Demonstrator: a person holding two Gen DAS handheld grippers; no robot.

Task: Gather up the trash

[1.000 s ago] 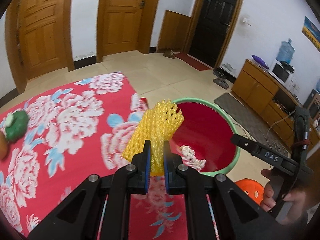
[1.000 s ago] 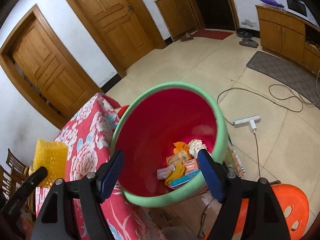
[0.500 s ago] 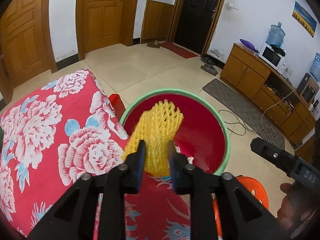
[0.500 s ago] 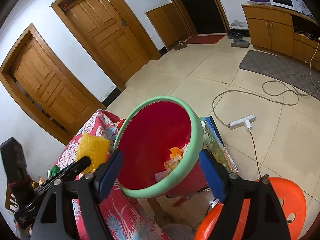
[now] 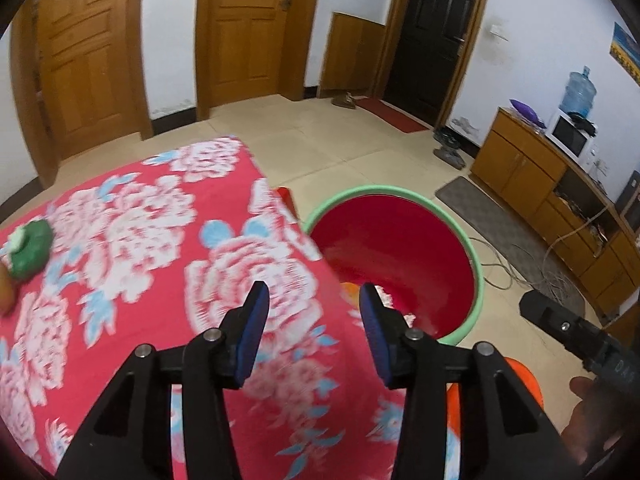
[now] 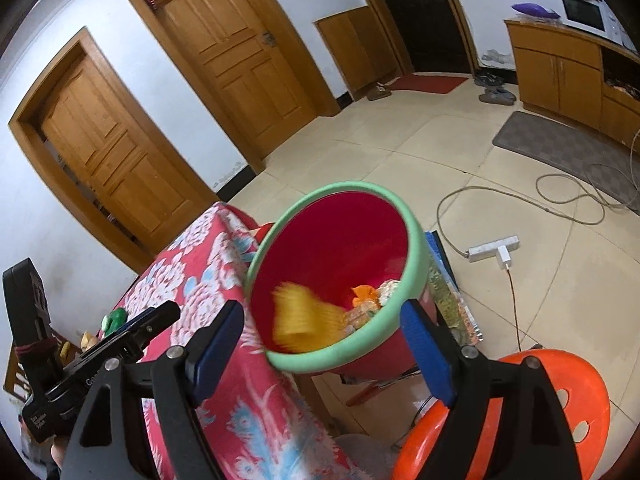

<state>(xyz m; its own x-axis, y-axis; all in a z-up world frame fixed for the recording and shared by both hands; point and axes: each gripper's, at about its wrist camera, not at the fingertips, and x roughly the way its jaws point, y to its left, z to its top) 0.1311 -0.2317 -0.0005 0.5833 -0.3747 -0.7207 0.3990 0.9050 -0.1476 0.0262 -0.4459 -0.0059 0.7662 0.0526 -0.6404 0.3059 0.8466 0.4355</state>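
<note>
**Foam net released into the bin**

The left gripper (image 5: 312, 300), lower centre, has just been opening; its jaws stand apart with nothing between them. The yellow net (image 6: 304, 320) shows as a blur inside the bin (image 6: 412, 256), mid-frame in the right view, above other trash. The right gripper (image 6: 320, 340) is spread wide and empty. This item seems done; a green object (image 5: 30, 248) lies at the tabletop's (image 5: 160, 240) left edge, blurred, nature unclear. The bin's bottom is partly hidden by its rim.
</note>
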